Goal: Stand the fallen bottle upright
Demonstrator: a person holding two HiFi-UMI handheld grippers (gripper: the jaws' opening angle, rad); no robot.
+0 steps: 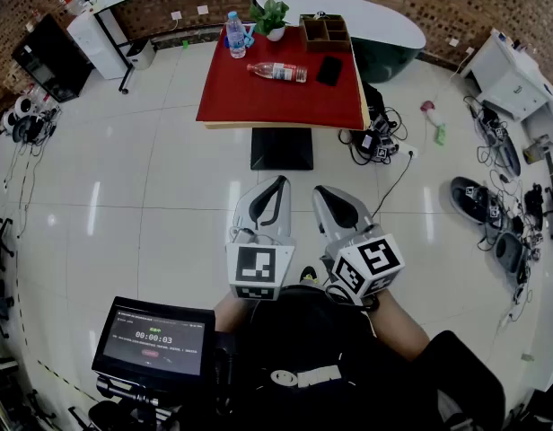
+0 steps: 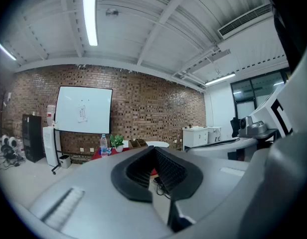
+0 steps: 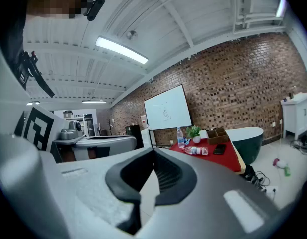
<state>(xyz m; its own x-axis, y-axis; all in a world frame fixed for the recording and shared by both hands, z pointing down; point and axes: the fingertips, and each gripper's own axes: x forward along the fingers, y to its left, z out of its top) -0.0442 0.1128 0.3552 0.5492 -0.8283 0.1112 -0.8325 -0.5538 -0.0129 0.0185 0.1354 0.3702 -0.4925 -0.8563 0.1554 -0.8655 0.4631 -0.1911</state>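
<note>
Approach stage. The red tabletop (image 1: 258,97) stood well apart at twelve o'clock. The left gripper (image 1: 276,187) and right gripper (image 1: 321,194) were level, jaws closed on nothing. The fallen bottle (image 1: 277,71) lay on its side mid-tabletop. The next move probably required walking closer and opening one gripper's jaws.

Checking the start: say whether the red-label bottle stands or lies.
Lying: the bottle rests on its side on the red table.
</note>
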